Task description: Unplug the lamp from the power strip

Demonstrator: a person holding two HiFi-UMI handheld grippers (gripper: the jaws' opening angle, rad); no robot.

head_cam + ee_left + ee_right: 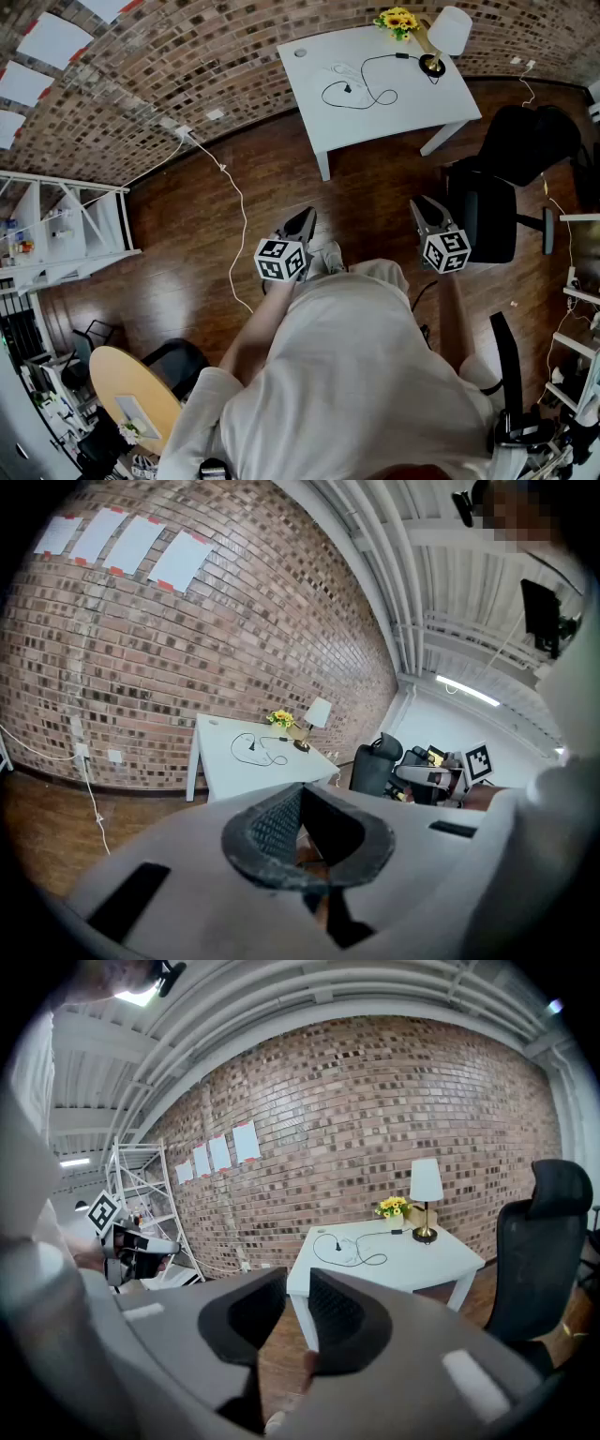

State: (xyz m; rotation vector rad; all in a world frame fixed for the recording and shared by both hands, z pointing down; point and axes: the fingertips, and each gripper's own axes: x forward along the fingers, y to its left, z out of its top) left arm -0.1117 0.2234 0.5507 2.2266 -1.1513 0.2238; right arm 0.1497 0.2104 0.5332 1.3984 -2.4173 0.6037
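My left gripper (308, 215) has its jaws together on nothing, my right gripper (419, 202) a narrow empty gap, the lamp (444, 36) well apart at upper right.

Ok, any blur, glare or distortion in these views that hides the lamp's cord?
Head view: heavy fisheye bend, yet the cord reads sharp on the white table; left gripper view: cord tiny; right gripper view: clearest, lamp unglared.

one table (398, 127), one lamp (448, 32), one bunch of sunflowers (397, 19), two hand-held grippers (304, 219) (422, 203)
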